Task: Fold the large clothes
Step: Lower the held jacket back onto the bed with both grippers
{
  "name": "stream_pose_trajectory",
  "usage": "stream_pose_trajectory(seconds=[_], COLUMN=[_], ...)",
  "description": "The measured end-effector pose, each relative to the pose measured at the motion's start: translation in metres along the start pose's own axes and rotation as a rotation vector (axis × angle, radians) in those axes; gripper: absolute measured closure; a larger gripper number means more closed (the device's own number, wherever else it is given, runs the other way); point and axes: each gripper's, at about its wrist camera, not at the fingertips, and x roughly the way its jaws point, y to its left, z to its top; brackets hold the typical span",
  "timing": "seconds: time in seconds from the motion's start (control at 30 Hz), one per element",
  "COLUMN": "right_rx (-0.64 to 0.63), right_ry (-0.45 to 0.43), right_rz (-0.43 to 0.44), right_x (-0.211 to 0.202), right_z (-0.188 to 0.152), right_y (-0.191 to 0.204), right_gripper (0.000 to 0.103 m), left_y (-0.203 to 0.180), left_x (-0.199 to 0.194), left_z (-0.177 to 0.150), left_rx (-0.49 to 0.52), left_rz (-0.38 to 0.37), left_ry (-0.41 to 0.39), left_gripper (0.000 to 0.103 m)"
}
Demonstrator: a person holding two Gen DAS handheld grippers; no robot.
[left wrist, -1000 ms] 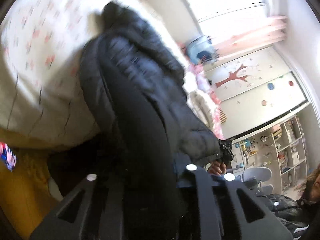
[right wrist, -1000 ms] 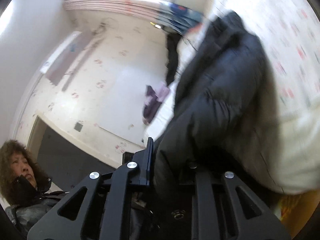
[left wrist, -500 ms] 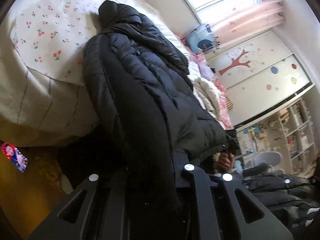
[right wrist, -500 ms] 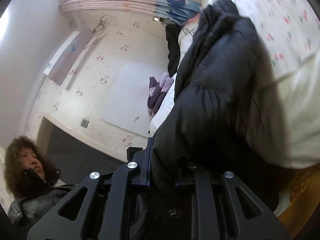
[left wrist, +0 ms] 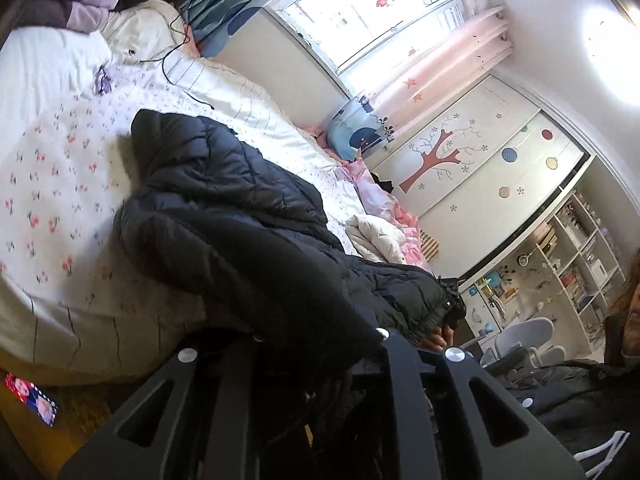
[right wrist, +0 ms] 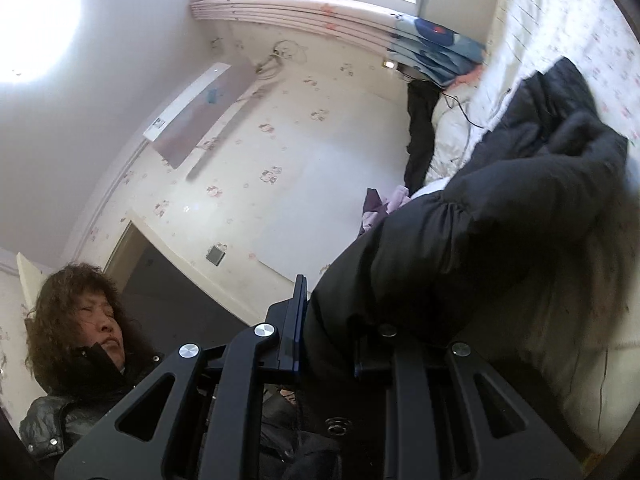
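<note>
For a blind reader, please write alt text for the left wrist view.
The left claw is shut on the near edge of a black puffer jacket that lies across a bed with a flowered sheet. Behind are a bright window, pink curtains and a wardrobe with a tree picture.

The left gripper (left wrist: 316,364) fingers pinch the hem of a black puffer coat (left wrist: 240,216) draped across the floral bed (left wrist: 52,184).
</note>
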Motion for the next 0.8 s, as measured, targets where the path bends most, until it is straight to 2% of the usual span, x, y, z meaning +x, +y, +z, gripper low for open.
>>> stream_pose_trajectory(seconds=[0.27,0.4,0.5,0.67,0.8], right_rx=[0.021,0.013,-0.015,-0.012,0.019], right_ry=[-0.019,-0.043,-0.066,-0.161,-0.218], right_rz=[-0.009,0.001,0.005,-0.017,-0.105], right_x=[-0.006,-0.002,0.012,0.039,0.062], right_z=[0.001,0.020,0.052,0.126,0.179], right_y=[-0.004,-0.003,0.001,-0.007,-0.040], right_gripper=[0.085,0.085,0.085,0.085,0.085], left_y=[0.017,0.017,0.015,0.030,0.058], left_x=[-0.002,0.000,0.004,0.023,0.054], left_z=[-0.009,0.009,0.044,0.121,0.174], left_rx=[-0.049,-0.061,-0.050,-0.070,-0.103], left_rz=[-0.030,-0.062,-0.076,-0.054,-0.027], left_ry=[-0.012,-0.051,-0.109,-0.235,-0.280], left_gripper=[0.088,0.088,0.088,0.088,0.088])
